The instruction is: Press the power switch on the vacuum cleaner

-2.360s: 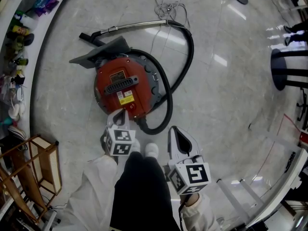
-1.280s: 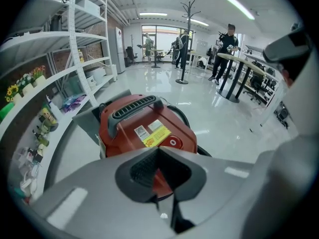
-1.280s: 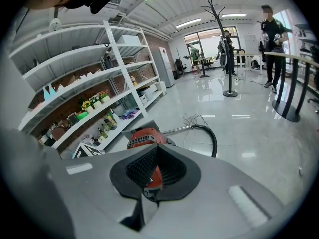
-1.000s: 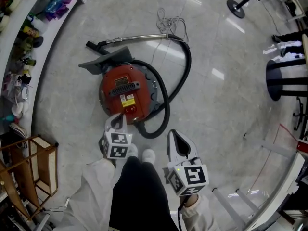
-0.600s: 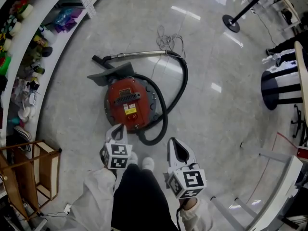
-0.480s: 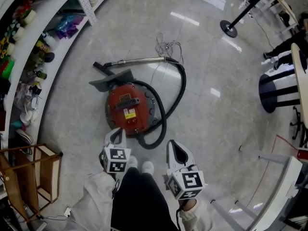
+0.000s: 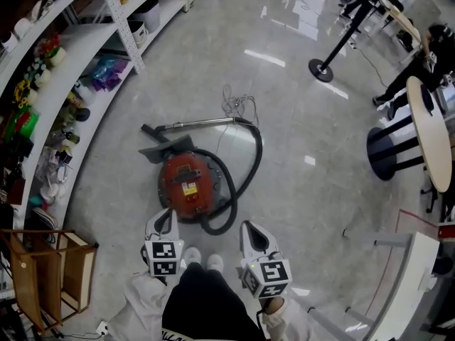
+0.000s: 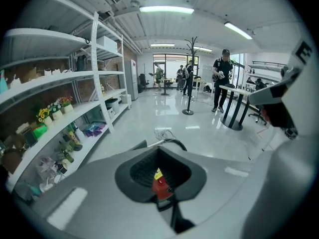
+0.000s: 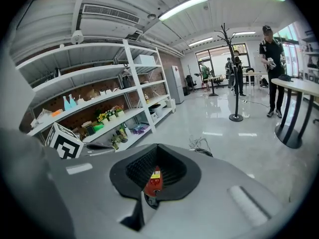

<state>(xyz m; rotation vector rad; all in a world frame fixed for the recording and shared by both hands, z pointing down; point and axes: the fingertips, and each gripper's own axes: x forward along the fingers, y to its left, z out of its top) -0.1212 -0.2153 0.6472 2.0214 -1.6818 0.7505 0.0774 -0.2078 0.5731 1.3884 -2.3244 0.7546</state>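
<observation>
Both grippers are held up in front of the person, well above the floor, and neither touches anything. The left gripper (image 7: 163, 221) has its jaws brought together, and so does the right gripper (image 7: 254, 236). Each gripper view shows the two halves meeting along a seam, with only the small window between them left open. Nothing is held in either. What shows red through each window is the vacuum cleaner on the floor far beyond, not something gripped.

The red canister vacuum cleaner (image 7: 186, 186) lies ahead of and below both sets of jaws. It is closer to the line of the left jaws and off to the left of the right ones. Its black hose (image 7: 250, 163) loops round ahead of the right jaws. The metal wand (image 7: 200, 123) and grey floor nozzle (image 7: 168, 148) lie past the canister, with the loose power cord (image 7: 238, 106) farther off still.

The power switch itself is too small to pick out on the canister's top.

As for progress, the pictures give no sign of a press under way: the jaws are well apart from the machine, and whether it is running cannot be told. What seems left is the whole working part. One gripper has to be brought down to the canister, the switch found, and the closed jaw tips pushed onto it. The left gripper looks better placed for that.
</observation>
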